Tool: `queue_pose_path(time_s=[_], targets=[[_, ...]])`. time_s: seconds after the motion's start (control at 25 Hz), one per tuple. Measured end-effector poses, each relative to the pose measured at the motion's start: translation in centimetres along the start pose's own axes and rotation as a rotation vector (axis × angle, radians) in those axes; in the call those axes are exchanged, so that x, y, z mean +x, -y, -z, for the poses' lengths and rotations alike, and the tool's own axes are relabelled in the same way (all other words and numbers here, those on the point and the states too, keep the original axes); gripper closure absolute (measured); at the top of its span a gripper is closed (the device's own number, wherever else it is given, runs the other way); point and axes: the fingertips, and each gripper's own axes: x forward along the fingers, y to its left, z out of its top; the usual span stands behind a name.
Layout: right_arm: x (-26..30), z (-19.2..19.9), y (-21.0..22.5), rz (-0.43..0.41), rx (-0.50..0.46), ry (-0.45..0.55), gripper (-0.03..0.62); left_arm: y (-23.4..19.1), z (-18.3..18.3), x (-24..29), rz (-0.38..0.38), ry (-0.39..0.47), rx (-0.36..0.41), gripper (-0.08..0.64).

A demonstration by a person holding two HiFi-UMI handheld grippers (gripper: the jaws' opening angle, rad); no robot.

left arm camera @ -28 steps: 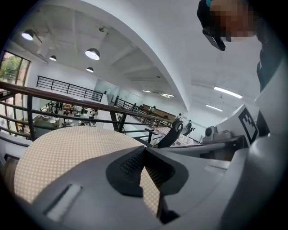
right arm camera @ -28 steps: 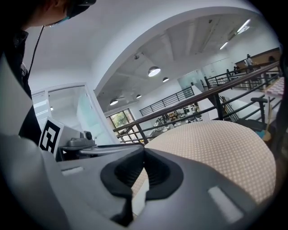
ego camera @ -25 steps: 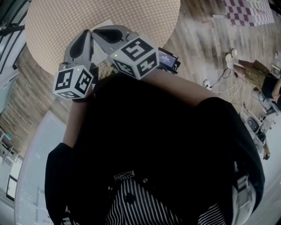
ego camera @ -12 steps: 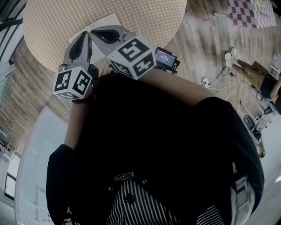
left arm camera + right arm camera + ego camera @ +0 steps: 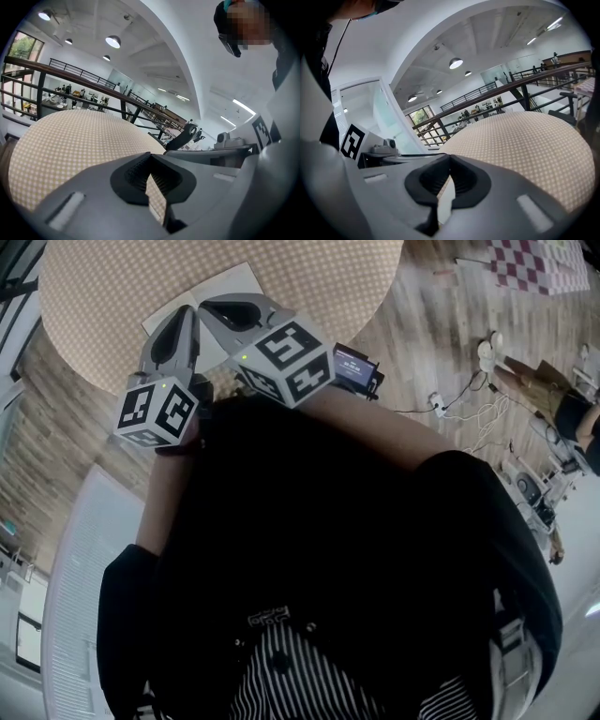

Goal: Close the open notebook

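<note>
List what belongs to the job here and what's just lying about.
Job:
- white notebook, on the round table
- left gripper, shut
- right gripper, shut

Lying about:
- screened device on the floor
- checkered mat
</note>
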Motion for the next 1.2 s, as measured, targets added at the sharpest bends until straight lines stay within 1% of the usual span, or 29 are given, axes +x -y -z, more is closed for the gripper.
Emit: queue_pose_path(time_s=[0.16, 0.24, 0.44, 0.52, 0.68, 0.96, 1.12, 1.2], targets=[[0.2, 2.0, 1.2, 0.034, 0.024, -0.025, 0.591, -0.7, 2.0, 0.6, -0.014, -0.058, -0.006, 0.557], [0.6, 2.6, 2.5, 0.051, 0.039, -0.035, 0.591, -1.4, 2.7, 1.6, -0.019, -0.071, -0.018, 0.557], [1.4, 4.9, 4.5, 0.07, 0.026, -0.069, 0.591, -2.7, 5.1, 2.9, -0.02, -0.085, -0.085, 0.557], [1.6, 6.3, 5.4, 0.078, 0.029, -0.094, 0.591, -3.0, 6.2, 3.5, -0.021, -0.104, -0.095, 0.557], [1.3, 8.5, 6.7, 0.099, 0.059, -0.129, 0.591, -2.8, 8.1, 4.3, -0.014, -0.141, -0.091, 0.557], [1.1, 11.6, 8.2, 0.13, 0.069, -0.185, 0.591, -1.9, 10.6, 5.0, 0.006, -0.194, -0.066, 0.557], [1.2, 13.1, 9.8, 0.163, 0.069, -0.218, 0.591, -2.4, 12.2, 5.6, 0.006, -0.228, -0.036, 0.557], [1.1, 14.0, 10.4, 0.18, 0.068, -0.236, 0.591, -2.9, 13.6, 5.6, -0.001, -0.255, -0.037, 0.557]])
